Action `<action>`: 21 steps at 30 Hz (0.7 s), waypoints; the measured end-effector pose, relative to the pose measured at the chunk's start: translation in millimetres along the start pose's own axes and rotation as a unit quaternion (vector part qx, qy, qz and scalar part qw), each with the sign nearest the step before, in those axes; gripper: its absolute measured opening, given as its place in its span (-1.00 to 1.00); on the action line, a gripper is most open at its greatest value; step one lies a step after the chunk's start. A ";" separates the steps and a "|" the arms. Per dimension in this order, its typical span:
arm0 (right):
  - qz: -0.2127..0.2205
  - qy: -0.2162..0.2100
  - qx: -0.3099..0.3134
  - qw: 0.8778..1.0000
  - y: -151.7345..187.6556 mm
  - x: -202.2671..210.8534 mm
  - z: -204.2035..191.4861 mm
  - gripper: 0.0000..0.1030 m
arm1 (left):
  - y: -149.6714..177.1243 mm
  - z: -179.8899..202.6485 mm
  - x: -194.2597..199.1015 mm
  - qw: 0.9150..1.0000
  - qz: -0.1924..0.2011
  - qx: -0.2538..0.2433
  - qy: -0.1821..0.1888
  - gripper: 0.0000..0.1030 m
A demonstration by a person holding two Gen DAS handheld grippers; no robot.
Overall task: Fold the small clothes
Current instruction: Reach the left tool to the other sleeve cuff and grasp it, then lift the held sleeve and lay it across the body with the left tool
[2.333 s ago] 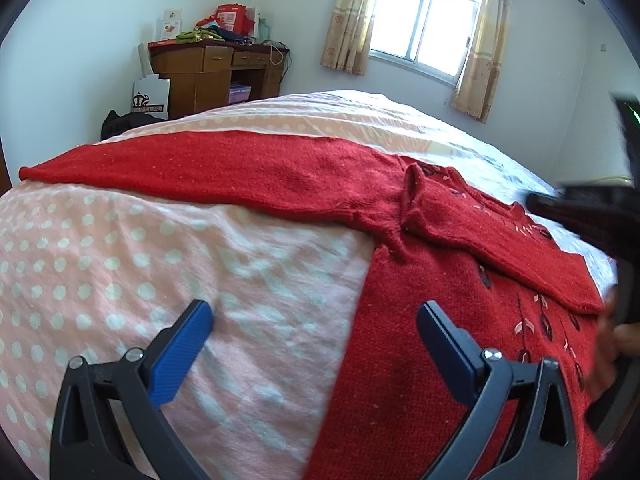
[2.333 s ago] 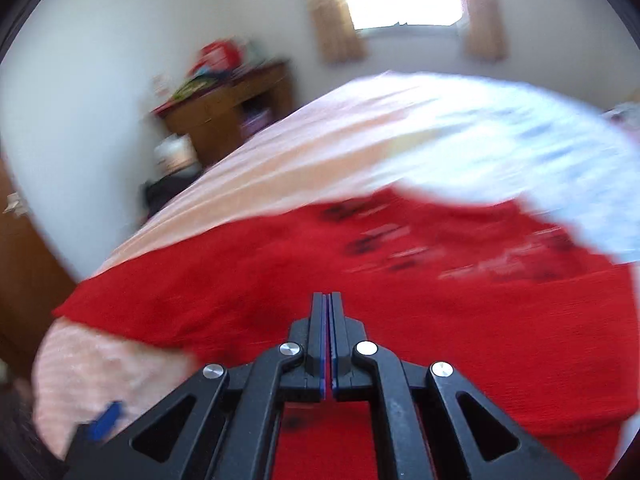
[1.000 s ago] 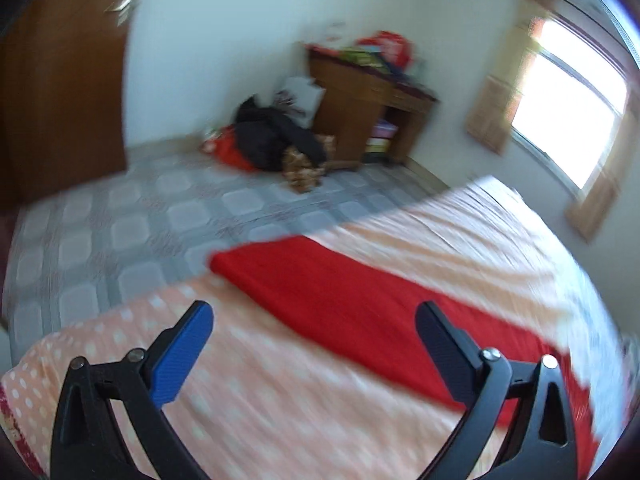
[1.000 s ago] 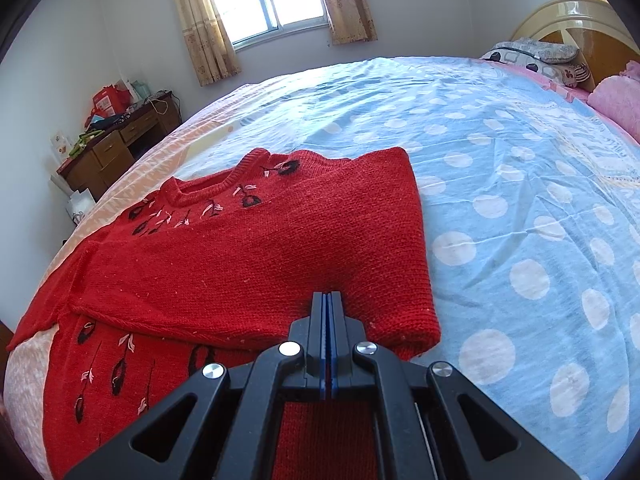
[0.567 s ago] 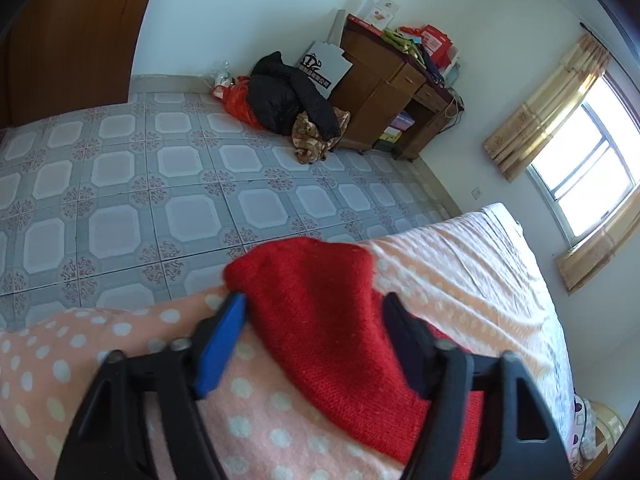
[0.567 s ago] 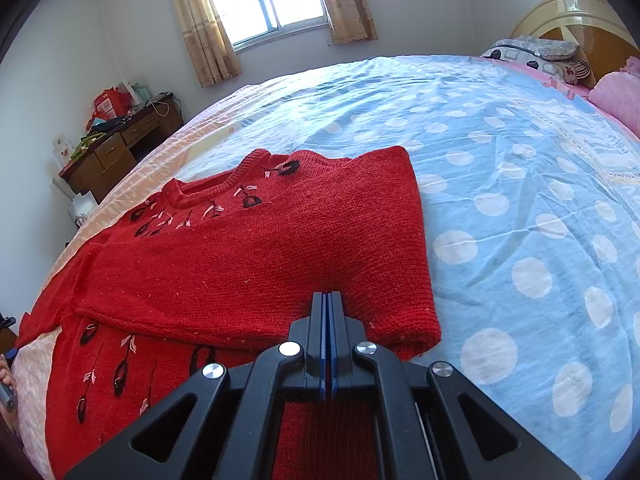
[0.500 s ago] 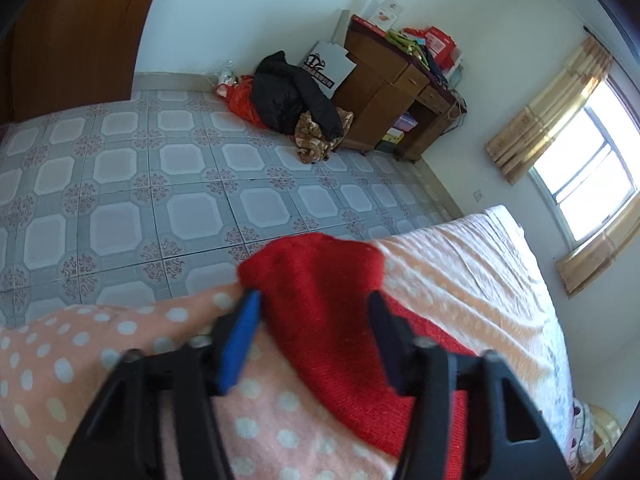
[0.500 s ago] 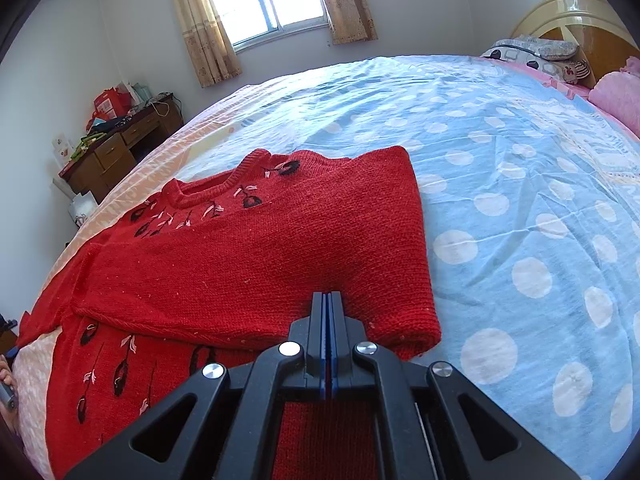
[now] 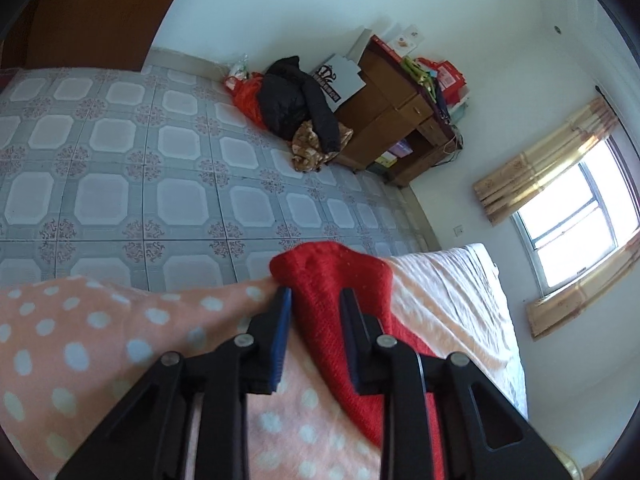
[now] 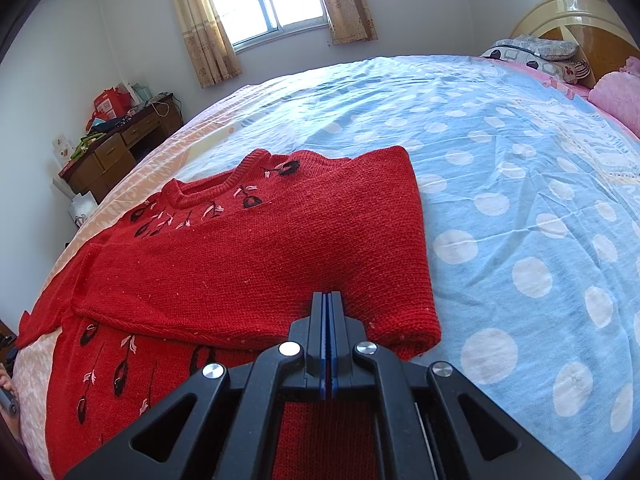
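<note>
Sleeve cuff (image 9: 328,276) of red sweater (image 10: 256,248) sits between left gripper (image 9: 314,312) jaws, which have just been closing on it; long axis runs back toward sweater body; right gripper (image 10: 328,300), jaws pressed together empty, rests on body's folded side; sweater on bed (image 10: 520,160).

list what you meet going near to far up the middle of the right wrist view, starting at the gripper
shut right gripper → red knitted sweater with black embroidered flowers → blue polka-dot bedsheet → white-framed window between beige curtains
</note>
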State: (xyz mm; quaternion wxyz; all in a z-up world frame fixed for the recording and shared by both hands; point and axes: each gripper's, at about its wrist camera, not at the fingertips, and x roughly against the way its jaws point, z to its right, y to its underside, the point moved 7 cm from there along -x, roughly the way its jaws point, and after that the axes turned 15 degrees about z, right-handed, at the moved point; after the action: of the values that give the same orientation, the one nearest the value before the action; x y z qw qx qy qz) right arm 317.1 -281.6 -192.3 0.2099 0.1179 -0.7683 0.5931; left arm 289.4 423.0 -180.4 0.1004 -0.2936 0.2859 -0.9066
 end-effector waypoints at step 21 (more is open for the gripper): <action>0.003 -0.002 -0.003 1.000 -0.4 0.1 0.1 -0.99 | 1.8 25.8 9.7 0.997 0.008 -0.045 0.069 -0.90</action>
State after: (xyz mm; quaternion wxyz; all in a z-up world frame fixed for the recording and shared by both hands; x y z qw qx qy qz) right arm 317.1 -281.8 -192.0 0.2071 0.1166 -0.7707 0.5912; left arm 296.8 406.2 -159.7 0.0746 -0.2322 0.3354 -0.9100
